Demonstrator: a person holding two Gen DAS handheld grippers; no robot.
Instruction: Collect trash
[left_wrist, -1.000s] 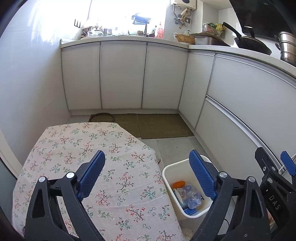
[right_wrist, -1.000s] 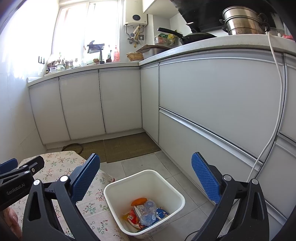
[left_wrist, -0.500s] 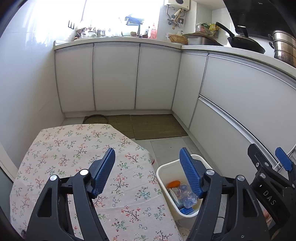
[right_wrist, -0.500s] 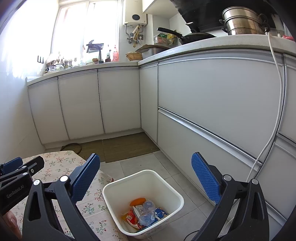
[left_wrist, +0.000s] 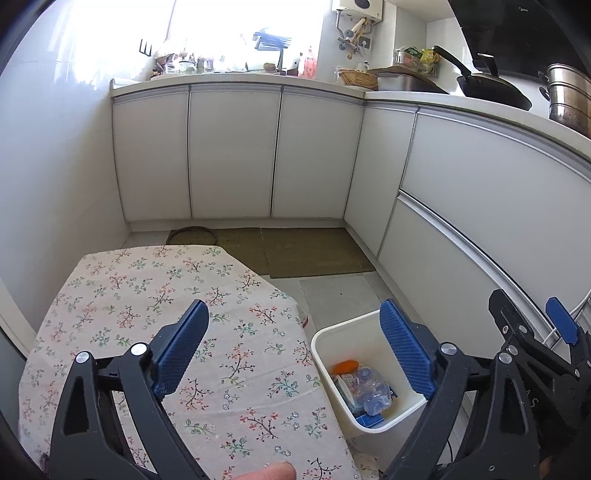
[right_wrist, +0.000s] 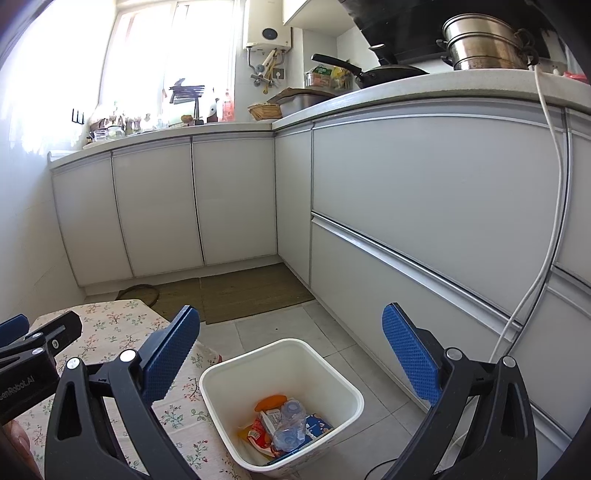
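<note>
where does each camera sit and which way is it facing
Left wrist: on the left gripper, above the flowered tablecloth, facing the corner cabinets; its jaws are opening, empty, with a fingertip at the bottom edge.
Right wrist: on the right gripper, above the white bin of trash, facing the same cabinets; its jaws are wide, empty.
Shared: bin, tablecloth, floor mat, and each other's gripper.
</note>
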